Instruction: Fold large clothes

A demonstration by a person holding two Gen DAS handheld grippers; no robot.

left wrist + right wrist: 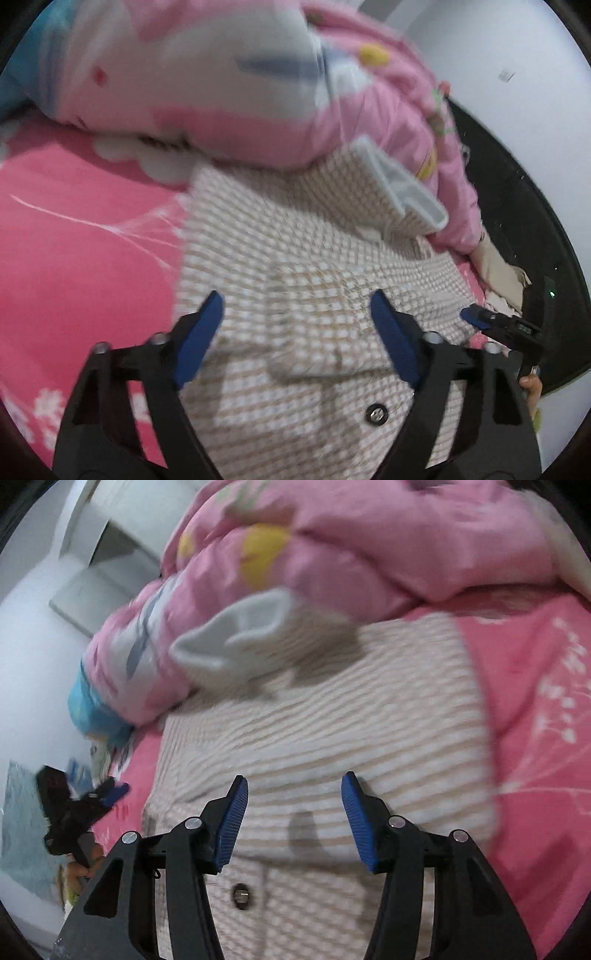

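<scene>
A beige and white checked garment [295, 243] with a dark button [376, 413] lies spread on the pink bed sheet [74, 229]. Its grey-lined collar or cuff [402, 188] is turned up at the far end. My left gripper [295, 306] is open and empty just above the cloth. My right gripper [293, 790] is also open and empty over the same garment [332, 716], near a button [241, 895]. The right gripper shows at the left wrist view's right edge [491, 321]; the left gripper shows at the right wrist view's left edge [92, 801].
A bulky pink printed quilt [229, 81] is piled along the far side of the garment, also seen in the right wrist view [351, 546]. A white wall [498, 55] and a dark bed edge [524, 206] lie to the right. The images are motion-blurred.
</scene>
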